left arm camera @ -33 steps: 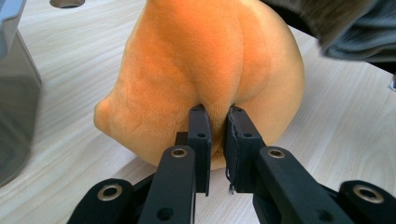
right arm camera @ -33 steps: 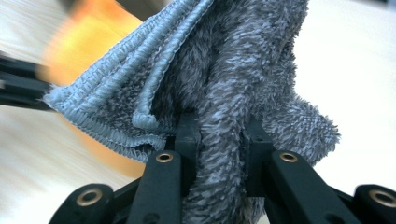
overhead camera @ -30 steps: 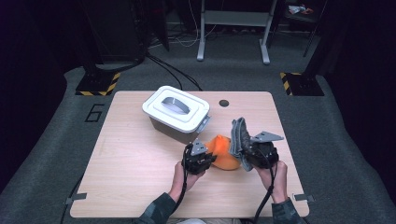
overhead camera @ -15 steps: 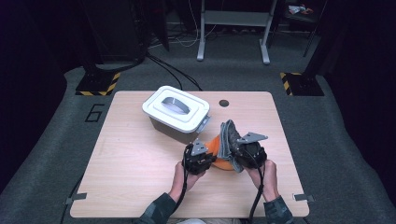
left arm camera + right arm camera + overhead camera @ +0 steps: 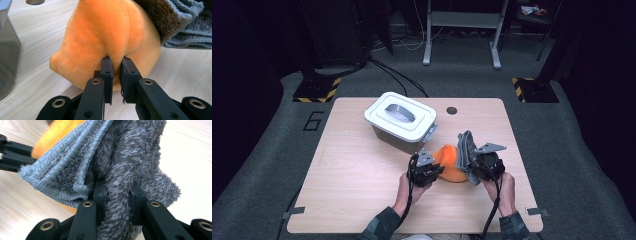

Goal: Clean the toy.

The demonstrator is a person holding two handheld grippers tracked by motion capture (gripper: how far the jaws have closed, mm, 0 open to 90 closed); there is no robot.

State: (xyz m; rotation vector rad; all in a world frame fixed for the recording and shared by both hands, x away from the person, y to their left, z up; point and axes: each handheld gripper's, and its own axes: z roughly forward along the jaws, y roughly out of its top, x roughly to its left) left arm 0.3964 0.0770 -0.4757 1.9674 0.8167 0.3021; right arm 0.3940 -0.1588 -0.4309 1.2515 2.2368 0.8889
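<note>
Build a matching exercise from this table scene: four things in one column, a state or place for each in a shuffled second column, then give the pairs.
1. orange plush
2. grey towel
3. lidded box
4. table hole

A. behind both grippers, lid on
B. pinched by the left gripper
C. near the table's far edge
D. clamped in the right gripper

Pairs: 1-B, 2-D, 3-A, 4-C
</note>
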